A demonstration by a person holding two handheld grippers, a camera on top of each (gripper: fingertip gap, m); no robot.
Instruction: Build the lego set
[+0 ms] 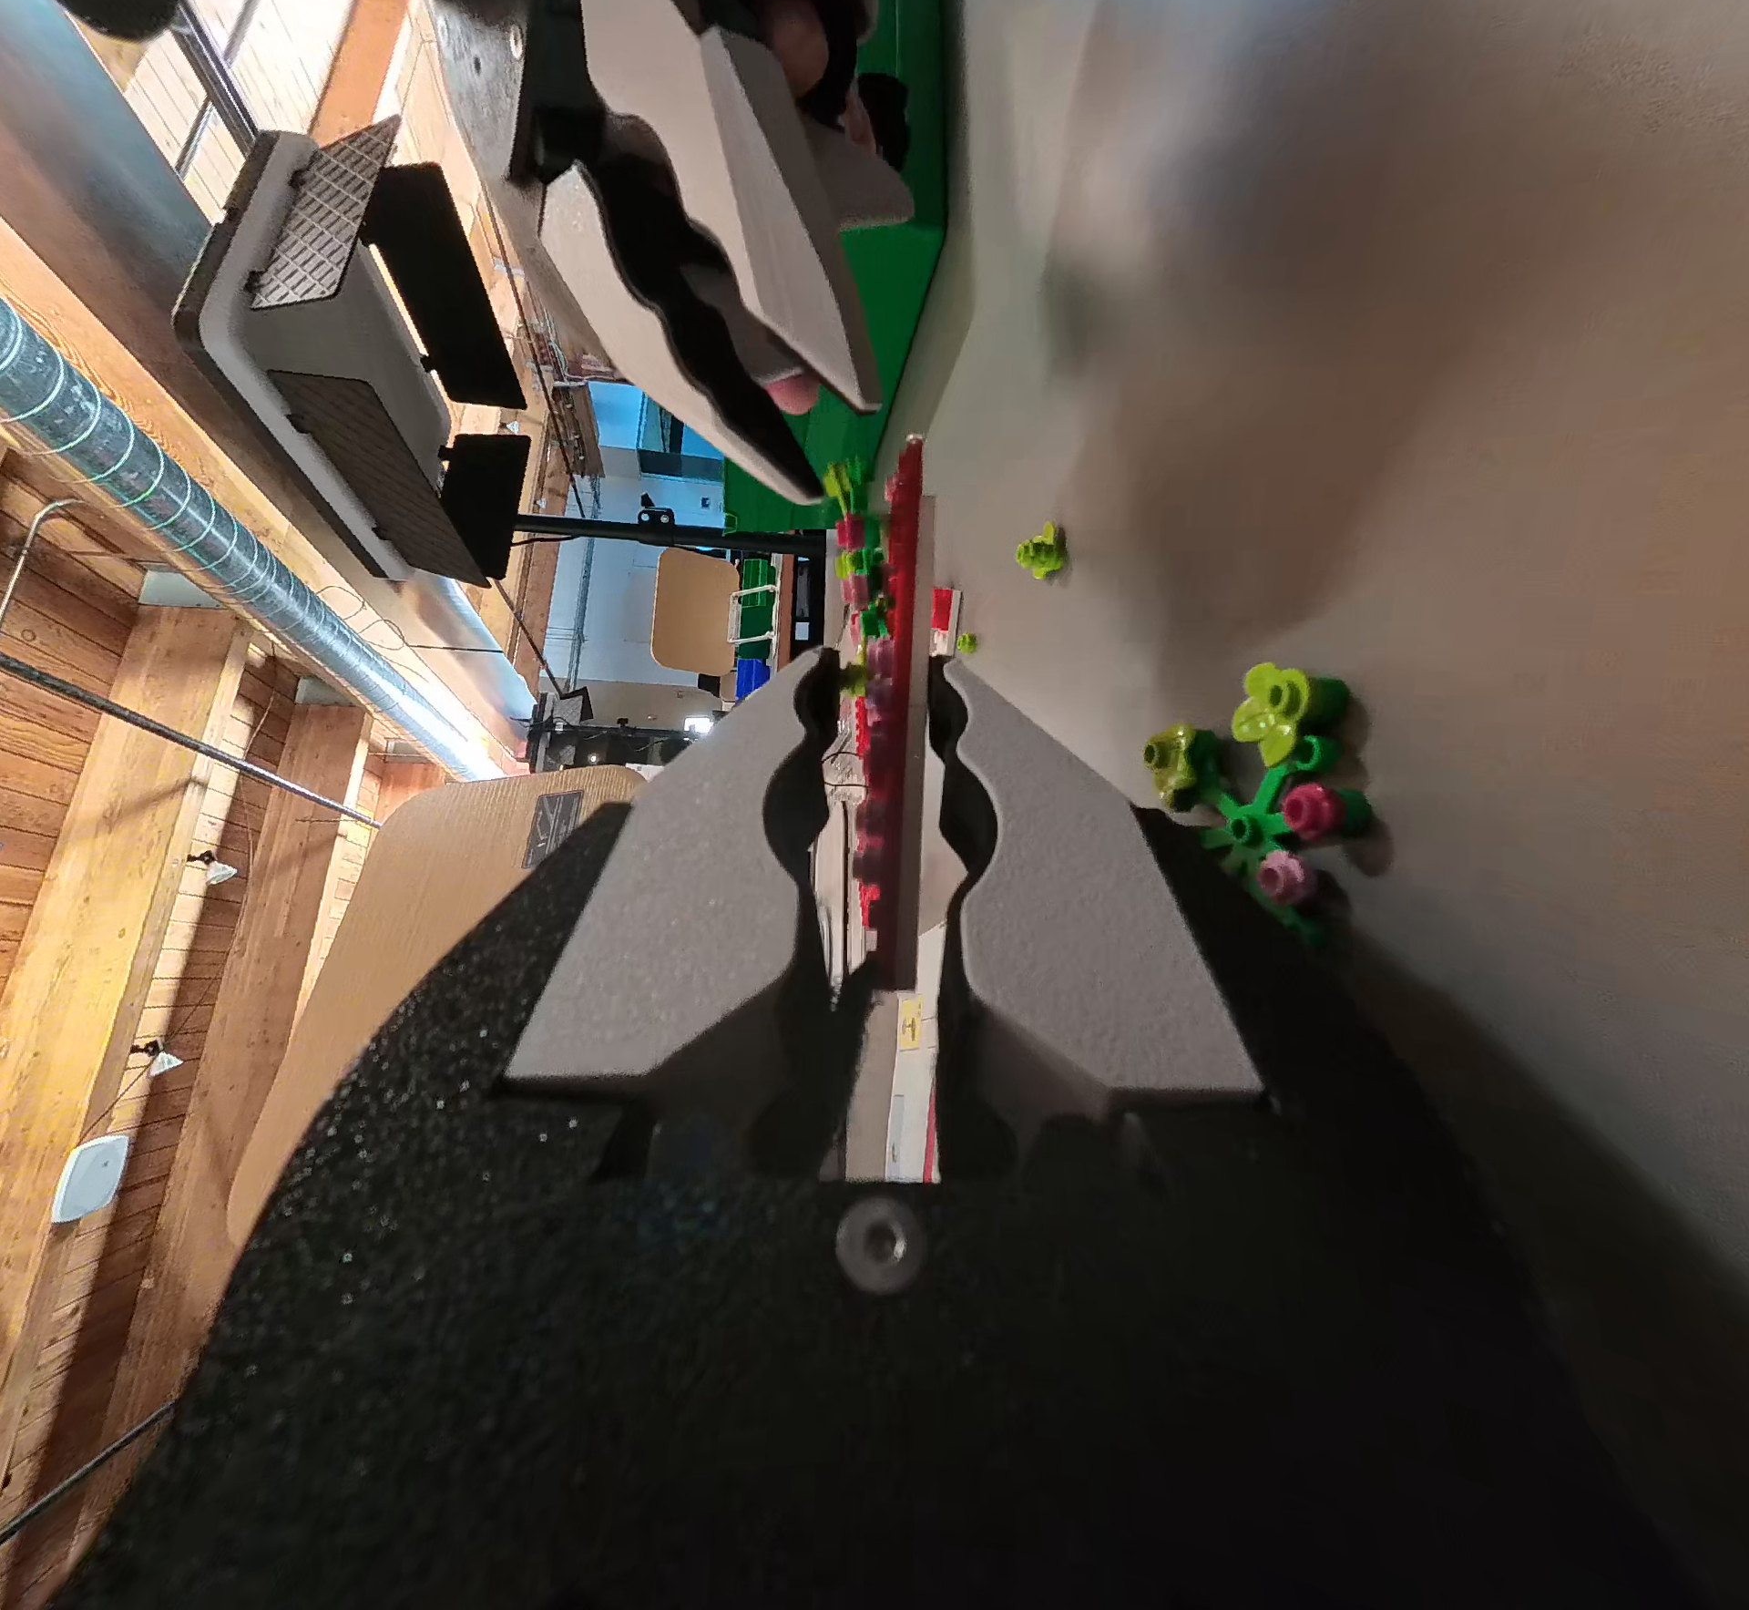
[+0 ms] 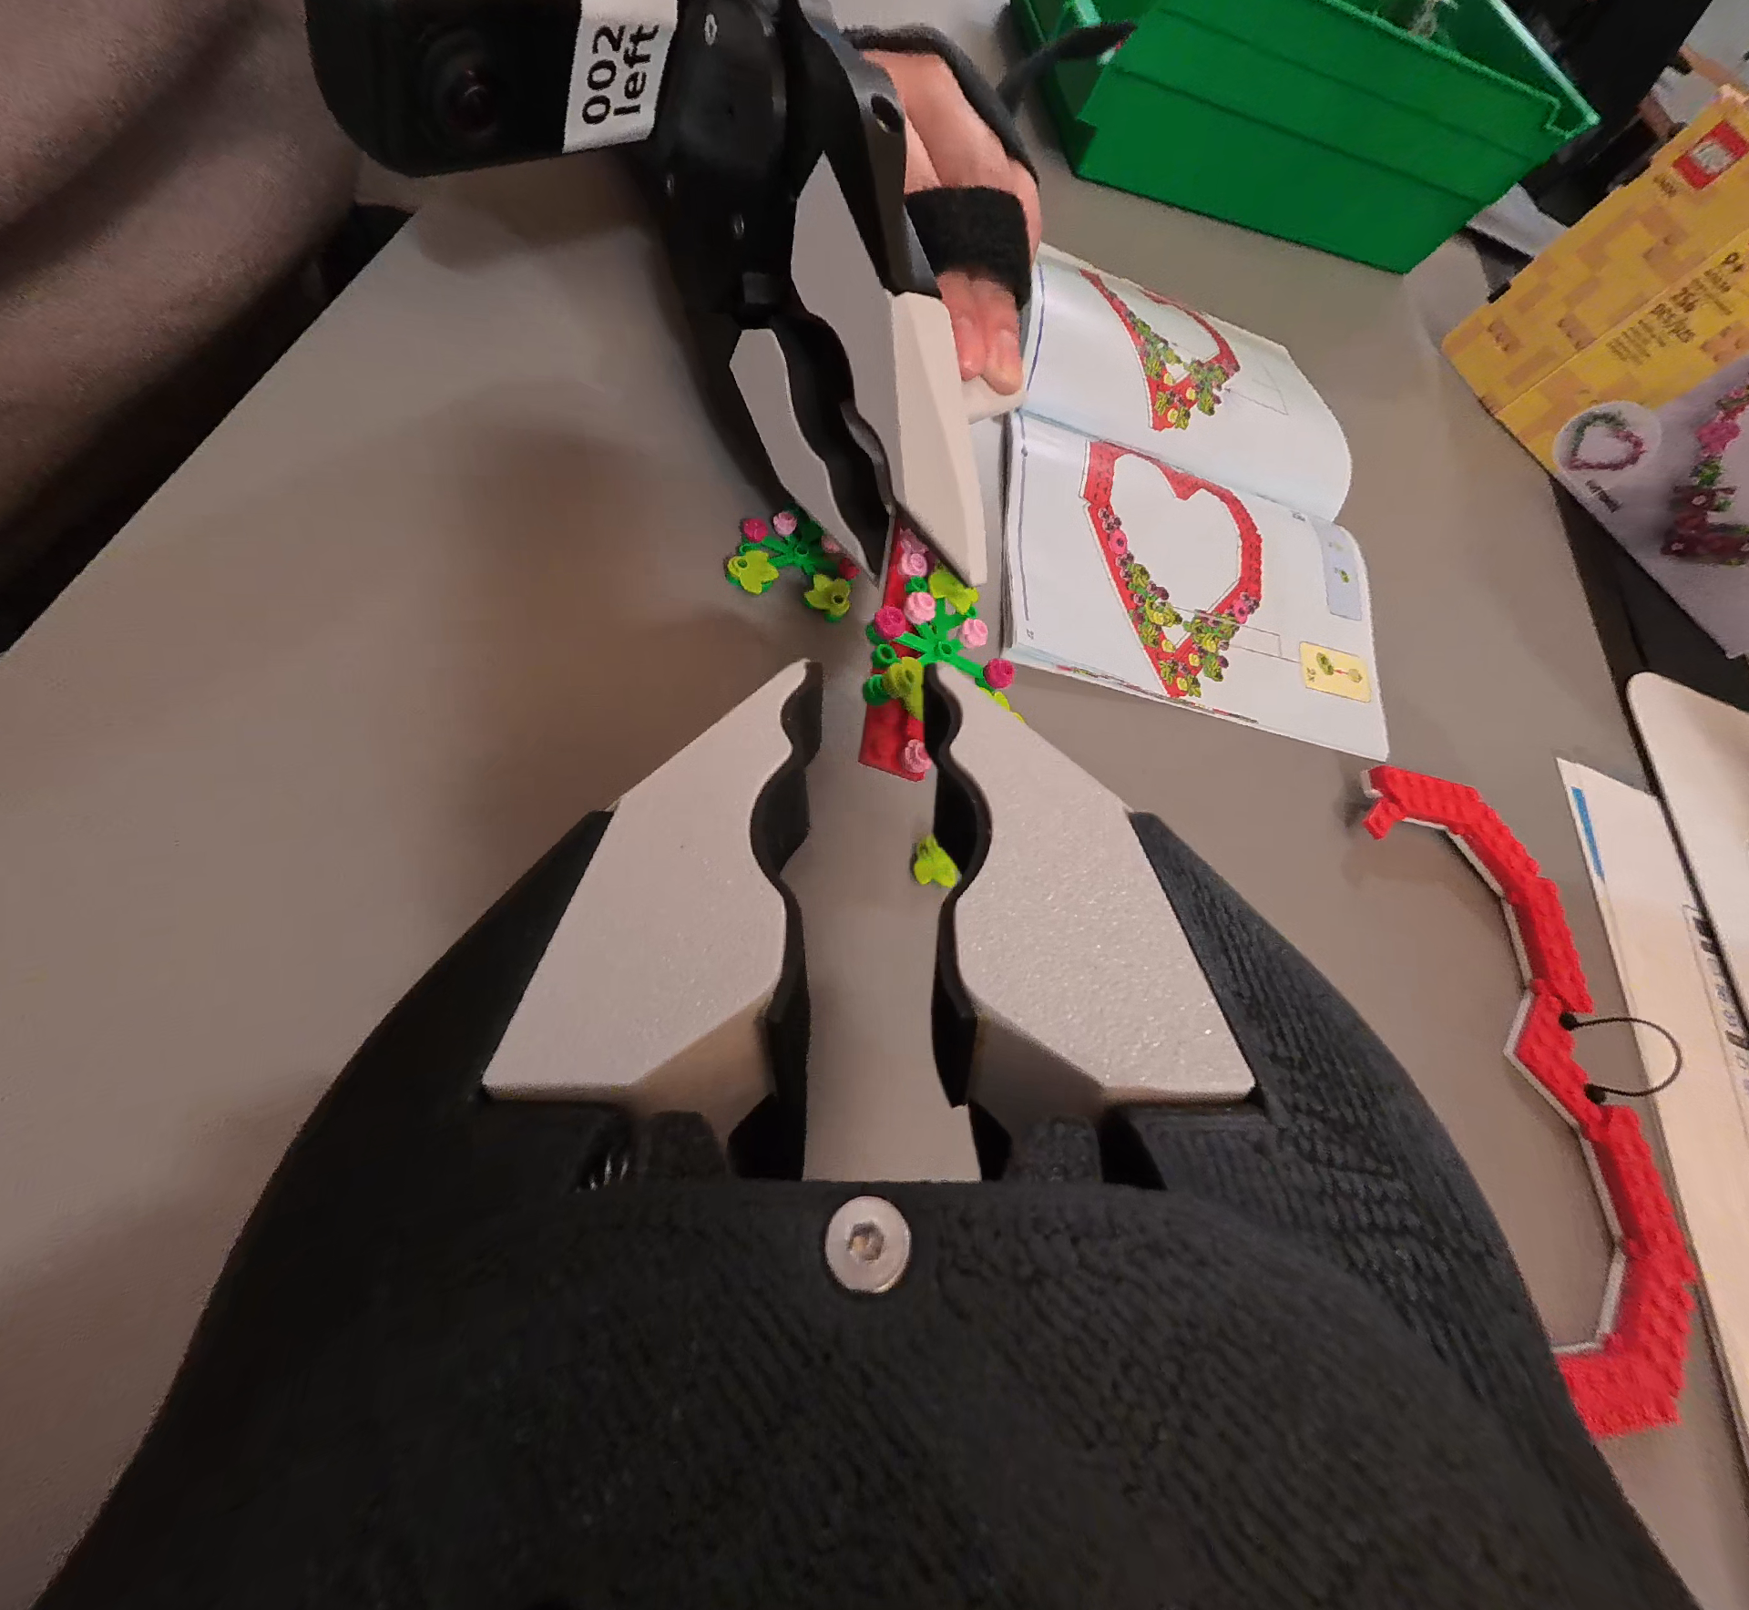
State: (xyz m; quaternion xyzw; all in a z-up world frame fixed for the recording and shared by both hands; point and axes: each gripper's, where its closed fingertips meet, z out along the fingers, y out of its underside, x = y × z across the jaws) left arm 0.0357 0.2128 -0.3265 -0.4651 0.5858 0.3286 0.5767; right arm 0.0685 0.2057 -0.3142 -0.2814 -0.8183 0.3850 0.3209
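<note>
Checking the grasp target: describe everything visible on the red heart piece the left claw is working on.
The red heart piece is a studded red plastic strip backed by a white layer, one segment of the heart frame. Green stems, pink and magenta flowers and lime leaves are stuck along its studded face. It stands on edge on the grey table, running between the fingers of the left claw, which look closed on it from both faces. The right claw is open right at its near end; actual contact is unclear.

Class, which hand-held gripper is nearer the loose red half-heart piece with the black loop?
Right. The right hand-held gripper sits nearer the red half-heart piece; the left hand-held gripper is farther across the table.
</note>
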